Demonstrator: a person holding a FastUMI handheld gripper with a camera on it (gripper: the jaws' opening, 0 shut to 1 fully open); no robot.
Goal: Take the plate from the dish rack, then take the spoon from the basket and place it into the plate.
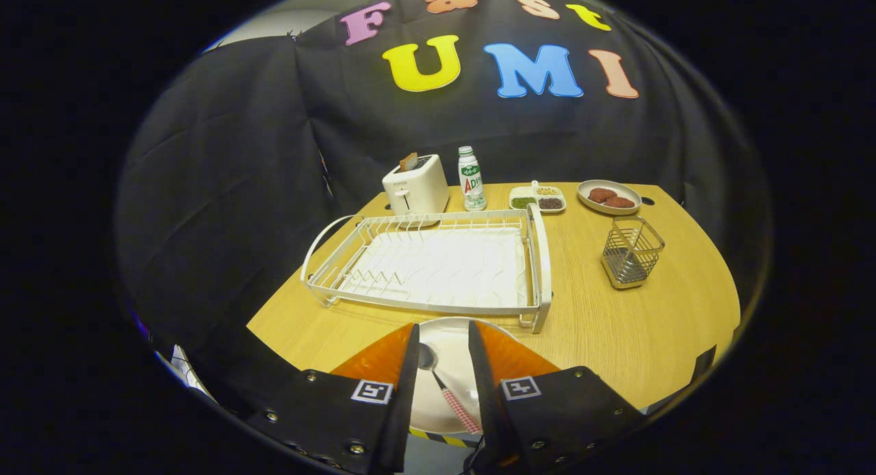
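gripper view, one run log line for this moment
gripper open above plate | spoon lying in plate | dish rack empty | basket empty

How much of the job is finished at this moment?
Nearly all looks done. The plate lies on the table before the empty dish rack, and the spoon lies in it; the basket looks empty. The gripper is open around the spoon, not pressing. Only withdrawing seems left.
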